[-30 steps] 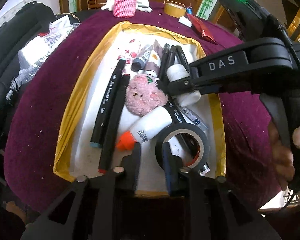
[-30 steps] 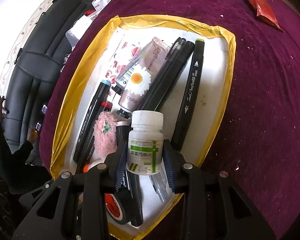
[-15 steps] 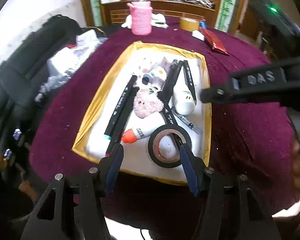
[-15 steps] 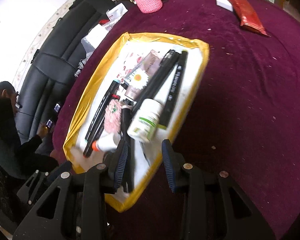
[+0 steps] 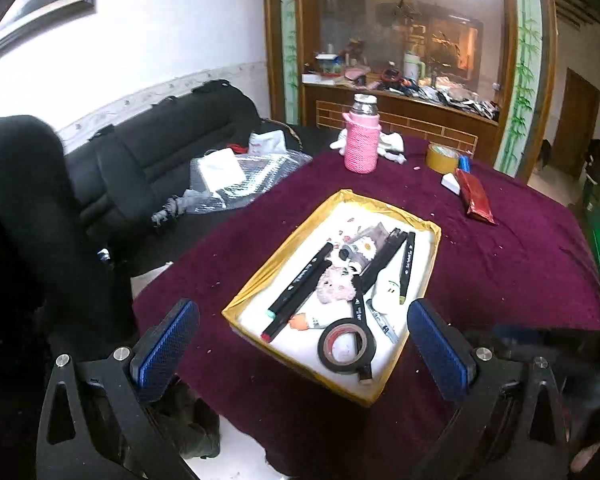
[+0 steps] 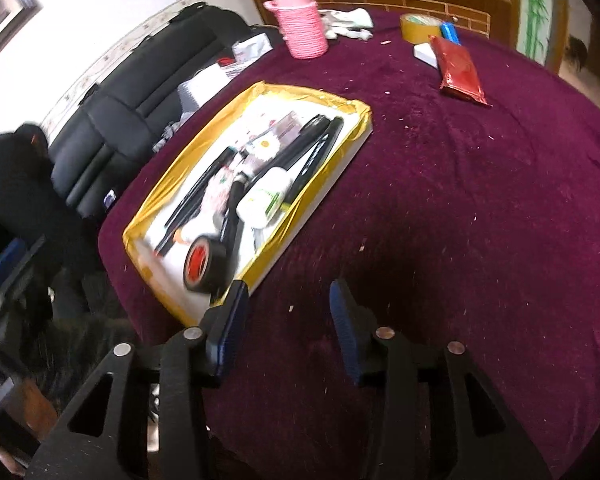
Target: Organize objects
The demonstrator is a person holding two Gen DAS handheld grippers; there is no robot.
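Lying beyond left hand-held gripper (image 5: 302,344): tray (image 5: 416,356)

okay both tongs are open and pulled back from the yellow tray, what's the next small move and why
Probably move the right tongs forward toward the red packet. Both tongs hold nothing, the white bottle already lies in the yellow tray, and the packet sits loose on the purple cloth, on the right tongs' side. The left tongs can wait.

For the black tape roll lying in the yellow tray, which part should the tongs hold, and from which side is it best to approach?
Grip the ring wall of the black tape roll: one finger in its open centre hole, the other outside. Come from above, at its near edge, by the front rim of the yellow tray. The roll seems to lie flat, and a black marker crosses its far side, so the near edge looks freer.
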